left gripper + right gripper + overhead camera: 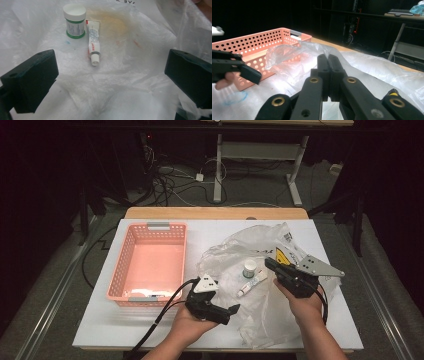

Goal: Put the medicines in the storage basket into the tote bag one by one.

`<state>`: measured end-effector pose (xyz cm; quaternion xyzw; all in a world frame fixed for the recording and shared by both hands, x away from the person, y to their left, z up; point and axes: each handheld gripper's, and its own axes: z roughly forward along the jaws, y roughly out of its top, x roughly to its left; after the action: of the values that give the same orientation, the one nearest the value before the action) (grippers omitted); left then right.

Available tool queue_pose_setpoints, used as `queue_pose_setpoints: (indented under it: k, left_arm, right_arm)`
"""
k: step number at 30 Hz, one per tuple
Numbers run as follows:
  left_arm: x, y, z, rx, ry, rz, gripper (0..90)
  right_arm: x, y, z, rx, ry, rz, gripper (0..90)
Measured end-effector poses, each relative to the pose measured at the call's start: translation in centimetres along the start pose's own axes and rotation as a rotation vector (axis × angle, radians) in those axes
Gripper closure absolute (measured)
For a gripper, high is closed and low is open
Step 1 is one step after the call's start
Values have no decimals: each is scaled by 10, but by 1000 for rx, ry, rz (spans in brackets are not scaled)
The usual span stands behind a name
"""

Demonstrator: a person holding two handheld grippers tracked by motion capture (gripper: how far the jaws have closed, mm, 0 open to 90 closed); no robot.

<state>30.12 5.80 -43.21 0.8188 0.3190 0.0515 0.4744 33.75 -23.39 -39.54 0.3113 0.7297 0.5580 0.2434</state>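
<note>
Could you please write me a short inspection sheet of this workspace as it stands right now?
Surface: white table, wooden edge at the far side.
Job's things: small white jar upright, tube lying beside it, both under the clear plastic bag; pink basket looks empty.
Clutter: nothing seen.
Grippers: left gripper open, jaws wide, aimed at the tube; right gripper shut, seemingly pinching the bag.
Cables: black cable trails from the left gripper off the near edge.
Surroundings: dark room, floor wiring, another table's legs.
</note>
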Motion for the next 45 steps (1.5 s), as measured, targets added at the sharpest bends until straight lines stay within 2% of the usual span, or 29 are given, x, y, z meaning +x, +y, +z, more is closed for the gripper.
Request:
queue_pose_setpoints:
  k: [6, 10, 17, 21, 29, 38, 41, 45]
  left_arm:
    - [5, -7, -21, -8, 27, -10, 0]
    - [10, -11, -33, 18, 63, -1, 0]
    - [29, -21, -59, -8, 133, -35, 0]
    - [41, -27, -68, -1, 163, -41, 0]
    - [61, -36, -92, -43, 231, -99, 0]
    - [83, -48, -113, -38, 313, -154, 0]
    - [87, -51, -118, -32, 347, -149, 0]
    - [94, -56, -126, -35, 368, -183, 0]
  right_arm:
    - [1, 0, 0, 3, 1, -1, 900]
    - [1, 0, -1, 1, -3, 2, 900]
    - [1, 1, -1, -5, -3, 7, 900]
    - [1, 0, 0, 0, 0, 6, 900]
    - [1, -1, 0, 5, 0, 8, 900]
    - [0, -1, -1, 1, -1, 4, 900]
    - [0, -1, -1, 1, 0, 1, 900]
    - [0, -1, -1, -1, -1, 1, 900]
